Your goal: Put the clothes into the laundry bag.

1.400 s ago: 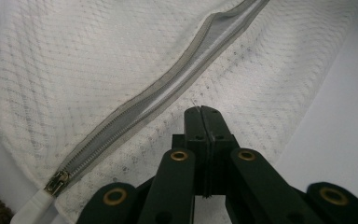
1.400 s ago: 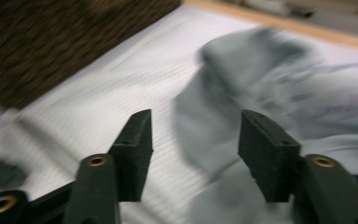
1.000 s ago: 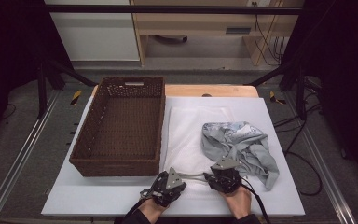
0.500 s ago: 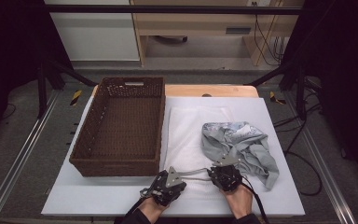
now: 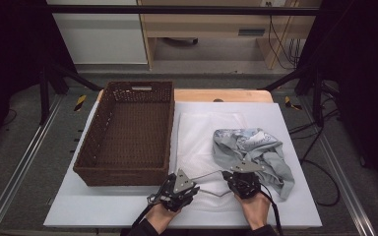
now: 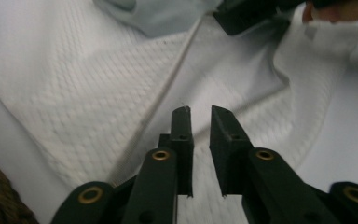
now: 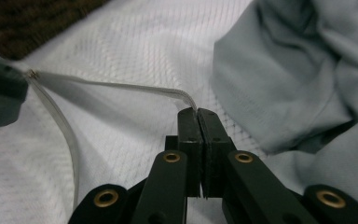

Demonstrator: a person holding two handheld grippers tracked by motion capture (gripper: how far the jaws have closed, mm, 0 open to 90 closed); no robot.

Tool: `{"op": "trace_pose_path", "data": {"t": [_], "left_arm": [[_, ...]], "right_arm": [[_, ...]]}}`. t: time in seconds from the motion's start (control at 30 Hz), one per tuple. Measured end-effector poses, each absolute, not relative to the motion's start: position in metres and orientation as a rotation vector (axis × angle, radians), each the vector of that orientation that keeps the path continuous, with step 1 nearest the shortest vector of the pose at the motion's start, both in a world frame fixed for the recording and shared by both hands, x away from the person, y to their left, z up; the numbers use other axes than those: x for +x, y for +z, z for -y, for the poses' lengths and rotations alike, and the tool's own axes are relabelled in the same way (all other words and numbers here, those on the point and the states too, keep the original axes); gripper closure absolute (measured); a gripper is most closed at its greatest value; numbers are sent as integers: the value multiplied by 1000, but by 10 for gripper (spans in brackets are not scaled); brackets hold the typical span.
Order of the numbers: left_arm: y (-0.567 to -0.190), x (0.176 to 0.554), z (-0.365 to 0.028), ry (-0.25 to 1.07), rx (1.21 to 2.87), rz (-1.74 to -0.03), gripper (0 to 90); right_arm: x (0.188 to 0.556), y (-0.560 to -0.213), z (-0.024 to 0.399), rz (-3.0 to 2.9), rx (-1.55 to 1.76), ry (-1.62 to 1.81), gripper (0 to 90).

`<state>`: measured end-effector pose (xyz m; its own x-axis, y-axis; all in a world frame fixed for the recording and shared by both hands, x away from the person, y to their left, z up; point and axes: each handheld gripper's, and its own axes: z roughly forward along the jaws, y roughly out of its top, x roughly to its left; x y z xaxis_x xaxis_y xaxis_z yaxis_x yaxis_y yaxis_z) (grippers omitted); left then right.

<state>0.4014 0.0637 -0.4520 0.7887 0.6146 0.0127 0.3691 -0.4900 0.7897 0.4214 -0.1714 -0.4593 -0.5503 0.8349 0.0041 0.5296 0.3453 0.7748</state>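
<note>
White mat (image 5: 197, 128): right gripper (image 7: 197, 111) pinches cord (image 7: 121, 86); left gripper (image 6: 200, 112) just opening, empty

I see a brown woven basket (image 5: 128, 132) sitting empty on the left of the white tabletop (image 5: 69, 206) — its near wall just shy of the front edge. Behind the tabletop stands a pale wooden shelf (image 5: 211, 29), and black cables (image 5: 280, 44) hang down at its right side.

lab/test rig: black frame rails (image 5: 24, 162), floor cables (image 5: 280, 39), white worktable (image 5: 275, 206).
</note>
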Motion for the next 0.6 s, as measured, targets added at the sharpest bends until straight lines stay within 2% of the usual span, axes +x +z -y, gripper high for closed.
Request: {"op": "trace_pose_path", "data": {"t": [0.2, 0.33, 0.47, 0.57, 0.6], "left_arm": [[-440, 422, -45, 419, 2112, -739, 650], [-446, 434, -28, 428, 2154, -737, 635], [-457, 446, -16, 423, 2183, -748, 735], [-458, 450, -17, 385, 2184, -740, 866], [-458, 450, -17, 385, 2184, -740, 870]], "right_arm": [[418, -451, 178, -2181, 1160, 1134, 892], [417, -450, 180, -2175, 1151, 1158, 891], [417, -451, 181, -2185, 1140, 1170, 890], [417, -452, 181, -2201, 1133, 1163, 887], [417, -452, 181, -2201, 1133, 1163, 887]]}}
